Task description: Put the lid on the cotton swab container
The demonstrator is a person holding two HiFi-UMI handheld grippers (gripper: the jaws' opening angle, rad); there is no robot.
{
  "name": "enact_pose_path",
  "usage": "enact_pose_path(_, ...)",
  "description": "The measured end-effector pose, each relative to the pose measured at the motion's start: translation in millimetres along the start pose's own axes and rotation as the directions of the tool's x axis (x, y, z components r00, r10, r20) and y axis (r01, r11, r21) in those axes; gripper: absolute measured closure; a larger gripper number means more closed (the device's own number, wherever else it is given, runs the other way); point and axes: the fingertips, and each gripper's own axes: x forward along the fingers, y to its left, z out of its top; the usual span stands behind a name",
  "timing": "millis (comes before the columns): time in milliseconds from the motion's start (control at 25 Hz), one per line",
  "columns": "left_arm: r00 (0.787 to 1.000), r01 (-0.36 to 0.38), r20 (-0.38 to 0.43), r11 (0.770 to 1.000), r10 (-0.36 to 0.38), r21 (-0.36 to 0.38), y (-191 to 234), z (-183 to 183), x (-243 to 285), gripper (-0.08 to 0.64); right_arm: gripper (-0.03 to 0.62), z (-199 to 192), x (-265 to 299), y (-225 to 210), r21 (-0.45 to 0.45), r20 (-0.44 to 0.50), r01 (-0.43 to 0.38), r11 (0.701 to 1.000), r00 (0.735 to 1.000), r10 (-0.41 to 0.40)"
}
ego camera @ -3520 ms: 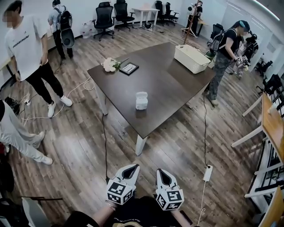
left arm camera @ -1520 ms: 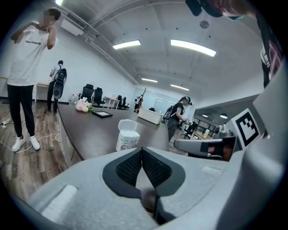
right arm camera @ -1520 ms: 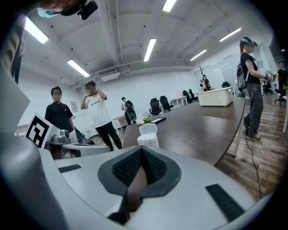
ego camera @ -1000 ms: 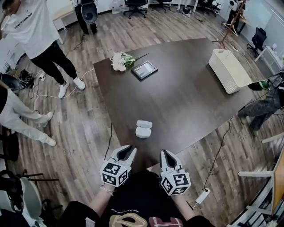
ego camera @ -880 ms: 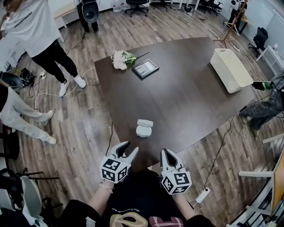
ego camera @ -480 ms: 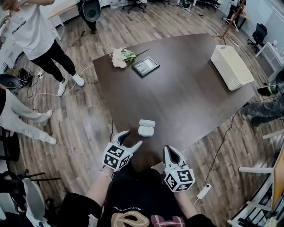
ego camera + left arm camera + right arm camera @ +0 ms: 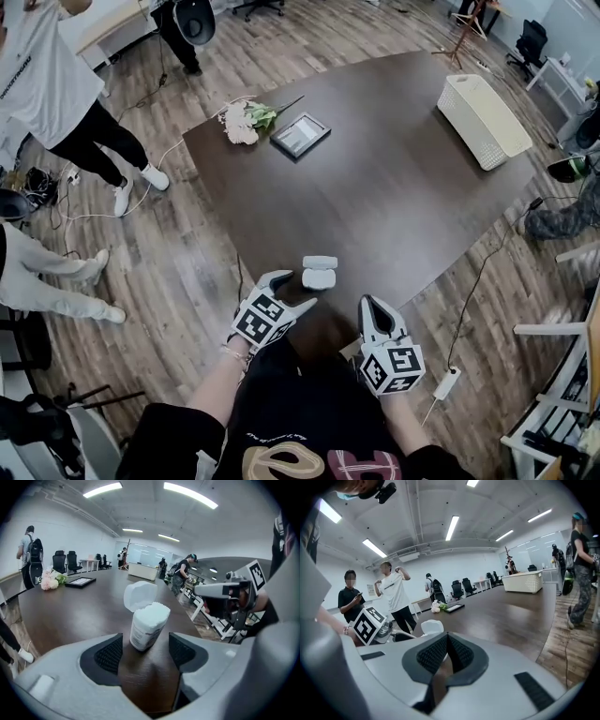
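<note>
Likely approach step, with left gripper jaws just spread wide, empty, just short of the cotton swab container upright at the counter edge, lid flipped back, right gripper jaws pressed together; next: steady container, fold lid down.

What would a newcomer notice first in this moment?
The swab container, its lid flipped open, stands alone at the near edge of the dark table. The left gripper, whose jaws have just been opening, frames the container without touching it, and the right gripper is shut beside it. A white basket sits at the table's far right corner.
</note>
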Motion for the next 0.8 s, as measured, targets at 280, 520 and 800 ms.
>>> enact_pose_path(280,0.992,0.124,-0.040,0.990,-0.122,0.071,-1,4,10,0.265,0.586,4,8,-3,0.013,0.001,0.081,0.997,0.997,-0.081)
enact_pose_path(520,0.982,0.189,-0.045,0.973,-0.185,0.129,-1,6,13,0.265,0.586,9,16,-3,0.013,0.009,0.115,0.993,0.993,-0.115)
enact_pose_path(800,0.973,0.226,-0.083,0.960,-0.215,0.168,-4,2,21,0.265,0.586,11,21,-9,0.015,0.009,0.153,0.988,0.988,-0.154)
